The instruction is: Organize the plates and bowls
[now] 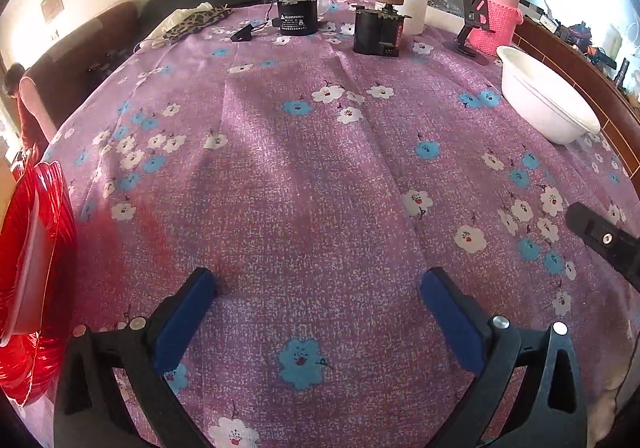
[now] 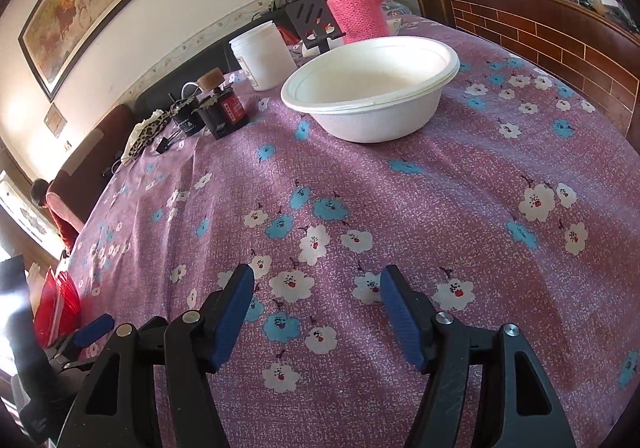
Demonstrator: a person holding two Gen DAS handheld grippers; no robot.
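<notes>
Left gripper [image 1: 318, 284]: fingers wide apart, nothing between them, only the purple floral tablecloth [image 1: 304, 175]. Ribbed red translucent plate [image 1: 34, 272] just left of its left finger. Right gripper [image 2: 316, 288]: fingers apart, empty. Round white bowl [image 2: 370, 87] ahead, well beyond the fingertips.

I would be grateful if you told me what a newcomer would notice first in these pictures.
The purple flowered tablecloth fills both views. A white round bowl stands on it ahead of the right gripper, before a pink knit-sleeved flask. Glossy red ribbed plates sit at the table's left edge, beside the open left gripper.
</notes>
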